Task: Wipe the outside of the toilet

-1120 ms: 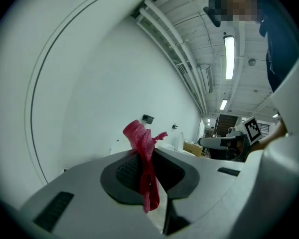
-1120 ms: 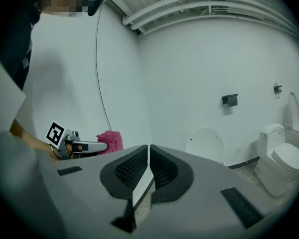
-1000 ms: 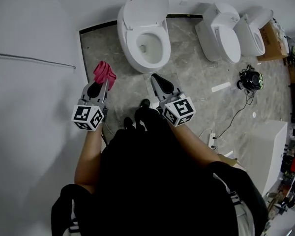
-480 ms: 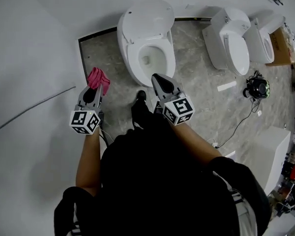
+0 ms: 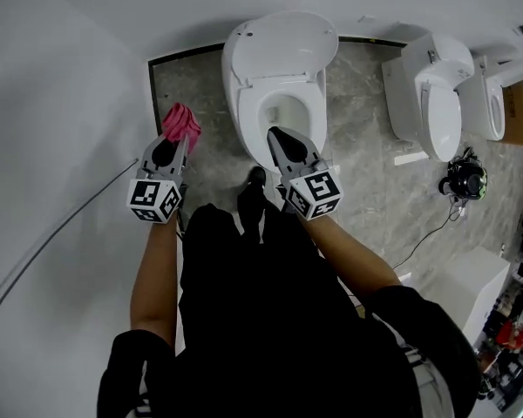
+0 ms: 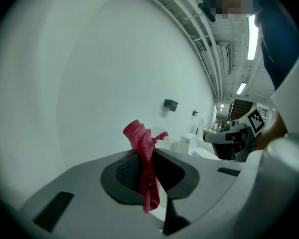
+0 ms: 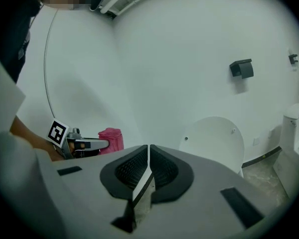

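A white toilet (image 5: 279, 103) stands against the wall with its lid (image 5: 283, 46) raised and the bowl open. My left gripper (image 5: 169, 150) is shut on a pink cloth (image 5: 181, 124), held over the floor left of the bowl. In the left gripper view the cloth (image 6: 145, 168) hangs from between the pads. My right gripper (image 5: 281, 139) is shut with nothing in it, hovering over the bowl's front rim. The right gripper view shows the raised lid (image 7: 214, 143) ahead, and the left gripper (image 7: 84, 144) with the cloth (image 7: 111, 138) off to the left.
Two more white toilets (image 5: 431, 103) (image 5: 506, 90) stand to the right on the grey stone floor (image 5: 366, 190). A dark round device (image 5: 464, 181) with a cable lies on the floor there. A white wall (image 5: 61, 146) runs close on the left. The person's shoes (image 5: 253, 194) are before the bowl.
The person has stepped closer to the toilet. Both grippers moved forward with it; the right one now hangs over the bowl's front rim. The cloth stays gripped.
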Action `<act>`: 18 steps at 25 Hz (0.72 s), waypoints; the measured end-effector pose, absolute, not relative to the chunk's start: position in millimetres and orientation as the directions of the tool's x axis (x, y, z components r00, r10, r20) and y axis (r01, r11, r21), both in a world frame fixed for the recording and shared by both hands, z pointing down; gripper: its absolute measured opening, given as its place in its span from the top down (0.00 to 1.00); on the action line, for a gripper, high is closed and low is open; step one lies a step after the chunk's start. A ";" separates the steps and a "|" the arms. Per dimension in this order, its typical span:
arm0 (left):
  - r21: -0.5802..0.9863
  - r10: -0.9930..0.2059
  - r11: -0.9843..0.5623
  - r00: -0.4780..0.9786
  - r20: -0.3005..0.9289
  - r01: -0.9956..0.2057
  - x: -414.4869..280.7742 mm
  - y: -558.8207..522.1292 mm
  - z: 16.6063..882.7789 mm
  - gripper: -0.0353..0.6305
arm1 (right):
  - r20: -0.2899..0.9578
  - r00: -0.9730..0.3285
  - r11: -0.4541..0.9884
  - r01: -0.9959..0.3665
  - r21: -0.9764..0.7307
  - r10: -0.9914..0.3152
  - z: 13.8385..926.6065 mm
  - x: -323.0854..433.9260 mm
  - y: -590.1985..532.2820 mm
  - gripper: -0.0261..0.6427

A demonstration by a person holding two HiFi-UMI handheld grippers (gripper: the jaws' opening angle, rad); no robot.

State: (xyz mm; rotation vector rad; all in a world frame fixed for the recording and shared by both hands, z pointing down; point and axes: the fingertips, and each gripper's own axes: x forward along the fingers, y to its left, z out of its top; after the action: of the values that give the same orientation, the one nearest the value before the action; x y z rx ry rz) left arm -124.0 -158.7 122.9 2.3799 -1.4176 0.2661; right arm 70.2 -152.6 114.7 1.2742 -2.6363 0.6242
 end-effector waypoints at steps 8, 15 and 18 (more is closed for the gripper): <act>0.169 -0.735 -0.512 0.531 0.421 -0.842 -145.1 -219.8 218.3 0.85 | 0.401 -0.571 0.466 -0.819 -0.333 -0.716 187.1 37.8 -181.6 0.90; 0.153 -0.664 -0.577 0.570 0.484 -0.802 -161.7 -268.0 303.0 0.85 | 0.486 -0.445 0.311 -0.890 -0.335 -0.752 263.0 7.8 -207.9 0.90; 0.134 -0.642 -0.603 0.579 0.503 -0.786 -164.9 -288.8 333.9 0.85 | 0.512 -0.404 0.247 -0.904 -0.348 -0.758 295.5 -3.2 -217.3 0.90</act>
State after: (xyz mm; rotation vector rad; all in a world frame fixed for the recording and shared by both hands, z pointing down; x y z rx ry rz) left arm -164.9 -288.8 333.9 2.4694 -1.1614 0.5864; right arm -3.2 -217.3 295.5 1.5561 -2.2805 0.8913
